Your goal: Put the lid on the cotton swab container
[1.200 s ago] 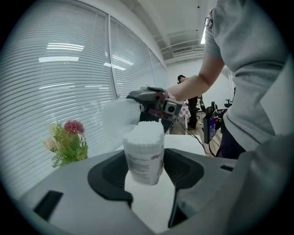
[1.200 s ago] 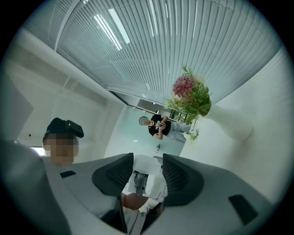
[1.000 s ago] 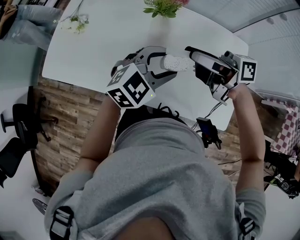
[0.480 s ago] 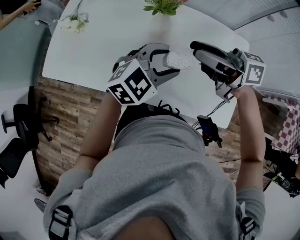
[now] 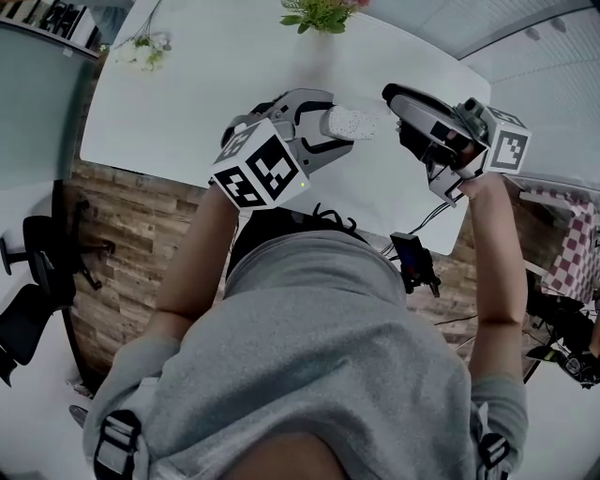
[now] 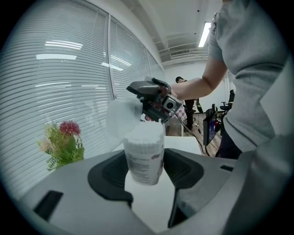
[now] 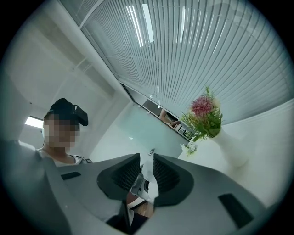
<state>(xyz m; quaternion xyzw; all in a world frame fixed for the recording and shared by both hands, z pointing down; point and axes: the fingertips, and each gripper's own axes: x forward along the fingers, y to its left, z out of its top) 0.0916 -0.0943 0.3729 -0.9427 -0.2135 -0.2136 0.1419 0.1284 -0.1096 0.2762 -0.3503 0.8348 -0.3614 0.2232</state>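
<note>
The cotton swab container (image 5: 354, 122), a clear cylinder packed with white swabs, hangs above the white table. My left gripper (image 5: 339, 129) is shut on it, a pad on each side of the container (image 6: 144, 156). The translucent round lid (image 6: 118, 120) is tilted against the container's upper left rim. My right gripper (image 5: 396, 101) reaches in from the right; its jaws have just been closing, and they now pinch the lid (image 7: 149, 178) edge-on. In the left gripper view, the right gripper (image 6: 146, 97) sits just above the swab tops.
The white table (image 5: 206, 84) carries a vase of pink flowers (image 5: 323, 14) at its far edge and a small sprig (image 5: 145, 47) at the far left. The near table edge runs just below both grippers, with wood floor and a black chair (image 5: 42, 272) beyond.
The right gripper has shifted slightly right, rolled, and narrowed its jaws around the lid. The left gripper and container have kept still.
</note>
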